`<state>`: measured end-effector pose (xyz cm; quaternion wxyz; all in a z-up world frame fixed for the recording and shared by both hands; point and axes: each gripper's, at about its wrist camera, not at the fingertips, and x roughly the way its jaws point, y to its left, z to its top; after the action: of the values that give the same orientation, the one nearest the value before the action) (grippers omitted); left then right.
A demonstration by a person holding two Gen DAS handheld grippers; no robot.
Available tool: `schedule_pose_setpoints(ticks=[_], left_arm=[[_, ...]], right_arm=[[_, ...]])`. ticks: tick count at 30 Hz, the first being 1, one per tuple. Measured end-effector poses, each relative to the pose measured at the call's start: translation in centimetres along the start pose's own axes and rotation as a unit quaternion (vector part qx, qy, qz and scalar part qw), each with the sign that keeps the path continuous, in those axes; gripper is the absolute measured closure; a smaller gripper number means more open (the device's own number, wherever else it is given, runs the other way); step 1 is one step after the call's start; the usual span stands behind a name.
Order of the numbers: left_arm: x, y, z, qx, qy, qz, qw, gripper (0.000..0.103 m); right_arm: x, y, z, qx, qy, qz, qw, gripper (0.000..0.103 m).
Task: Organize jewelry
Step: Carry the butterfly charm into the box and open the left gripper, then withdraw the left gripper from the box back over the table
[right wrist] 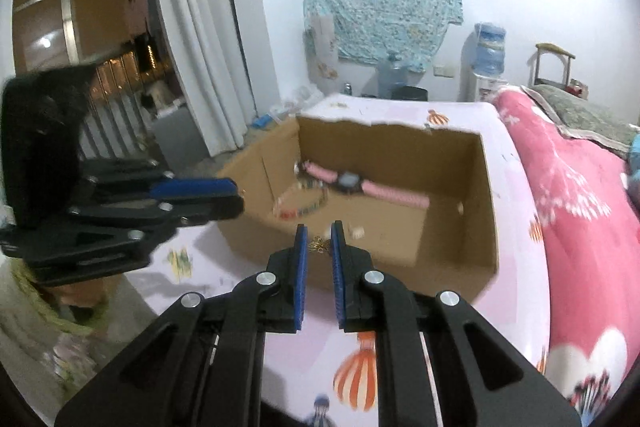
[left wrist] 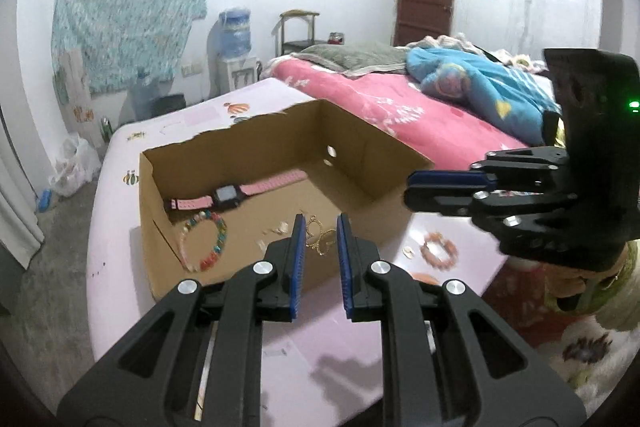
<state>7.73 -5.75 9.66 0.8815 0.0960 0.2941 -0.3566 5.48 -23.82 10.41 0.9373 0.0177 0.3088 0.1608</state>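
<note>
Cardboard box (left wrist: 256,227) sits open on the lilac table (left wrist: 120,227). Inside it lie a pink watch (left wrist: 236,193), a coloured bead bracelet (left wrist: 202,241) and a gold chain (left wrist: 320,237); an orange bracelet (left wrist: 438,251) lies just outside. Near the box, the left gripper (left wrist: 319,223) and right gripper (right wrist: 319,229) each show a narrow gap, seemingly holding nothing.

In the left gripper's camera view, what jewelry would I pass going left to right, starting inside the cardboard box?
Inside the cardboard box: colorful beaded bracelet → pink-strapped watch → gold chain piece. Then, outside the box on the lilac sheet: orange beaded bracelet.
</note>
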Motion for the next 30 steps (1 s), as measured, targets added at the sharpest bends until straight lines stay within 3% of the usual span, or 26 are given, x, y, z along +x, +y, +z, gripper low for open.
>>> schedule_pose_setpoints(ticks=[3,8,13,17,21,26,28,30], left_arm=[[3.2,2.8,2.3,-0.016,0.04,0.007,0.999,0.088],[8.5,7.0,4.7,-0.05,0.114,0.002,0.9923,0.088],[15.0,10.0,6.8,-0.083,0.204,-0.021,0.9753,0.088],[18.9,11.0,7.3,-0.108,0.253,-0.037,0.9606,0.088],[21.5,11.3,7.1,-0.124,0.286,-0.044,0.949,0.088],[22.9,11.4,6.4,-0.13,0.305,-0.039,0.9427,0.087],[23.4,11.7,6.3,-0.135,0.31,-0.038,0.9404,0.078],[23.4,11.9,6.2,-0.138,0.308,-0.033,0.9408,0.075]], right_arm=[[2.3,-1.8,2.9,0.026,0.02,0.018,0.999,0.091],[8.5,-5.4,6.1,0.077,0.107,0.041,0.99,0.091],[13.9,-7.3,5.6,0.134,0.212,0.074,0.965,0.091],[15.7,-7.3,4.6,0.141,0.256,0.081,0.953,0.091],[16.7,-7.5,4.0,0.149,0.283,0.084,0.944,0.091],[17.0,-8.3,4.2,0.161,0.293,0.096,0.938,0.09],[17.0,-8.6,4.3,0.167,0.289,0.097,0.938,0.083],[16.9,-8.8,4.4,0.178,0.284,0.105,0.936,0.08]])
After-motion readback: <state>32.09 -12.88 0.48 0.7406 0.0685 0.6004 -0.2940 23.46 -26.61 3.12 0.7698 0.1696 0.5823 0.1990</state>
